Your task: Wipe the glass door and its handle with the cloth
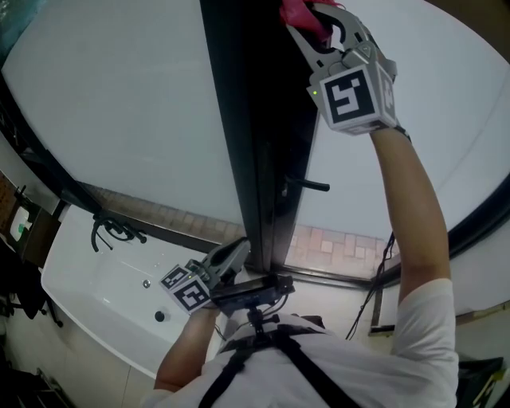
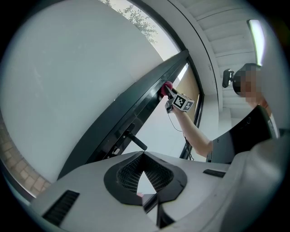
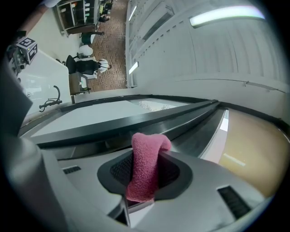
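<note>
**Pink cloth held high on the door frame, left gripper idle below**

We hold the right hand-held gripper [image 1: 309, 17] up at arm's reach. Its jaws are clamped on a pink cloth [image 1: 298, 11]. In the right gripper view the cloth [image 3: 146, 168] stands folded between the two jaws, and its rounded top pokes out past them toward the door.

The cloth sits against the dark frame [image 1: 249, 119] of the glass door [image 1: 119, 103], near the top of what the head view shows. From the left gripper view we see the same thing from below: the cloth [image 2: 166, 86] on the frame edge, with the right hand-held gripper [image 2: 170, 93] just behind it and our bare arm [image 2: 192, 133] stretched up to it.

The black handle [image 1: 309, 185] juts out from the frame well below the cloth, and nothing touches it. It also shows in the left gripper view [image 2: 135, 139], between that gripper and the cloth.

The left hand-held gripper [image 1: 236, 253] hangs low by our waist, near the foot of the frame. Its jaws are closed tip to tip with nothing between them [image 2: 144, 156].

To the left of the door, low down, is a white bathtub [image 1: 88, 283] with a dark tap [image 1: 111, 231] on its rim.
</note>
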{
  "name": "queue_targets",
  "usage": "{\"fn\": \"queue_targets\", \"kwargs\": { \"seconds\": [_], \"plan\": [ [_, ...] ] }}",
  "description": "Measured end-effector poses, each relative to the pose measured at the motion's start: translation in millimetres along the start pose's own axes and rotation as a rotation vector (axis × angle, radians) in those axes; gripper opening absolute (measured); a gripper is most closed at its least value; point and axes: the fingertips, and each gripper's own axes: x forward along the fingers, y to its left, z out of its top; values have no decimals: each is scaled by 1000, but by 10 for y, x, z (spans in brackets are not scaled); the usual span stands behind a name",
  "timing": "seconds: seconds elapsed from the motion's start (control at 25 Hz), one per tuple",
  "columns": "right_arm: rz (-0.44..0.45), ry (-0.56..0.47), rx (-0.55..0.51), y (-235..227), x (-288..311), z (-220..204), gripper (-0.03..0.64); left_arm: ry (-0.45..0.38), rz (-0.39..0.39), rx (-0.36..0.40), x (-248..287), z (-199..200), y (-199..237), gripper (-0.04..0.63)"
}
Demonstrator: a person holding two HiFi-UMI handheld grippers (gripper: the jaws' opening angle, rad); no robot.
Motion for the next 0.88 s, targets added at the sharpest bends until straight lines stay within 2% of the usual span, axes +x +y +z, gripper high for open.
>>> {"fn": "queue_targets", "kwargs": {
  "seconds": [0.24, 0.36, 0.88],
  "plan": [
    [1, 20, -41, 155, -17, -45, 101, 7, -8, -41, 0, -59, 51, -8],
    [10, 12, -57, 249, -54, -50, 102, 3, 7, -19, 27, -40, 42, -9],
    [42, 18, -47, 437, -337, -163, 103, 9, 0, -17, 89, -205, -46, -8]
  ]
}}
